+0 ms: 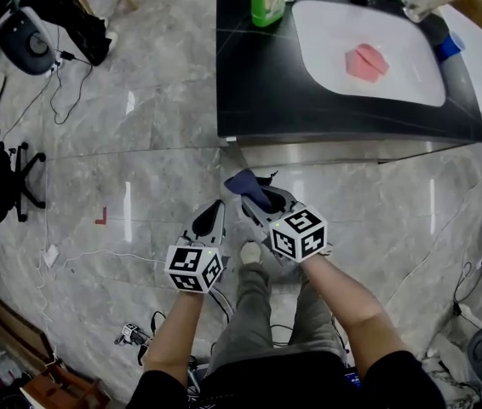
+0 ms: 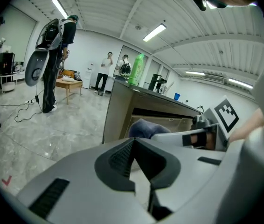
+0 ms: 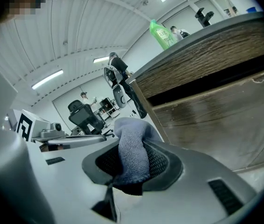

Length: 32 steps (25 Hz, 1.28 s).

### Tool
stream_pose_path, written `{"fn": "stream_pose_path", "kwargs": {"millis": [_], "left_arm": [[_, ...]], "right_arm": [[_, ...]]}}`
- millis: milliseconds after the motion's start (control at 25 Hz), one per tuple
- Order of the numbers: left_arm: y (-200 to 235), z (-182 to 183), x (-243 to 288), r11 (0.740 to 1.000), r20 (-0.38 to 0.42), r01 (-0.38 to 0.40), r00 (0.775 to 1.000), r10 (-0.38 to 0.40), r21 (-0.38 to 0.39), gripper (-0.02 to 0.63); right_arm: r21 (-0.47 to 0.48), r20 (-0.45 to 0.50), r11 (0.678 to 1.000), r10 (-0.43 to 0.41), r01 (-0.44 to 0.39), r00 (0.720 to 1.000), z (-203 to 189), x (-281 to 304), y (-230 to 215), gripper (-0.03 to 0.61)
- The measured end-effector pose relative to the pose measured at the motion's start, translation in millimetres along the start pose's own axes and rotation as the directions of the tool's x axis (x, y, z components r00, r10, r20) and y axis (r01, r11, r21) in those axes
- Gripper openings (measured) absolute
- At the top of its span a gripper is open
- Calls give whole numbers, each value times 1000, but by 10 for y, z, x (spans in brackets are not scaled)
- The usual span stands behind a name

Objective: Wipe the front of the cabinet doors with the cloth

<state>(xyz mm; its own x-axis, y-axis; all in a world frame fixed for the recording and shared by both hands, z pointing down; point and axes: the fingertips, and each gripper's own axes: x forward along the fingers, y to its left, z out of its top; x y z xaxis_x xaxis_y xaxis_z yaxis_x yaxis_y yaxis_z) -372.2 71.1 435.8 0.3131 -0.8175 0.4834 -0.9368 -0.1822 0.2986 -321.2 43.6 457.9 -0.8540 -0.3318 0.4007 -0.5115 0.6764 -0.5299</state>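
Holding a grey-blue terry cloth (image 3: 131,154), the right claw (image 3: 133,174) is clamped on its folded middle, and a loose tuft stands up past the tips. The head view shows that cloth (image 1: 246,185) carried low over the grey marble floor (image 1: 139,169), near the front edge of the black-topped counter (image 1: 258,83) but not touching it. In the right gripper view, the brown wood-grain cabinet doors (image 3: 216,115) fill the space just ahead, with a dark gap between the countertop lip and the door panel. No part of the cloth seems to be on the wood.

The left claw (image 2: 134,158) has its pads drawn together with nothing between them. It hangs beside the right one (image 1: 261,201), a little lower in the head view (image 1: 210,218), and faces the same cabinet (image 2: 118,111).

My reading is that the grasp is settled and the approach is the step in hand; wiping has not begun. The next move calls for bringing the free tuft of cloth flat against a door face, pressing lightly so that the fabric, not the hard claw tips, meets the wood. Strokes across the panel would follow. Since little cloth sticks out past the tips, the angle of contact will matter.
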Motion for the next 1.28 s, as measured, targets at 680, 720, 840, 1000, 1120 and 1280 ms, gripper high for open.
{"fn": "stream_pose_path", "kwargs": {"millis": [680,720,840,1000,1120,1280], "left_arm": [[-277,153,609,1000,40,-30,999,30,-10,-6],[-334,153,662,1000,38,-24,999,25,-9,-6],[-545,173,822,1000,37,-3,999,3,7,-6],[-902,188,1078,999,32,39,999,-39,23,-6],[-1173,184,1266,997,23,70,997,-71,38,-6],[-1499,145,1472,993,10,101,995,-101,59,-6]], "right_arm": [[-14,81,999,-35,36,996,385,-205,-897,120],[-13,88,999,-44,46,995,398,-279,-975,120],[-8,102,997,-72,74,992,417,-505,-1190,120],[5,125,995,-98,98,987,438,-842,-1466,120],[15,140,992,-122,122,983,453,-1093,-1703,120],[36,153,986,-163,160,975,442,-1419,-2020,120]]}}
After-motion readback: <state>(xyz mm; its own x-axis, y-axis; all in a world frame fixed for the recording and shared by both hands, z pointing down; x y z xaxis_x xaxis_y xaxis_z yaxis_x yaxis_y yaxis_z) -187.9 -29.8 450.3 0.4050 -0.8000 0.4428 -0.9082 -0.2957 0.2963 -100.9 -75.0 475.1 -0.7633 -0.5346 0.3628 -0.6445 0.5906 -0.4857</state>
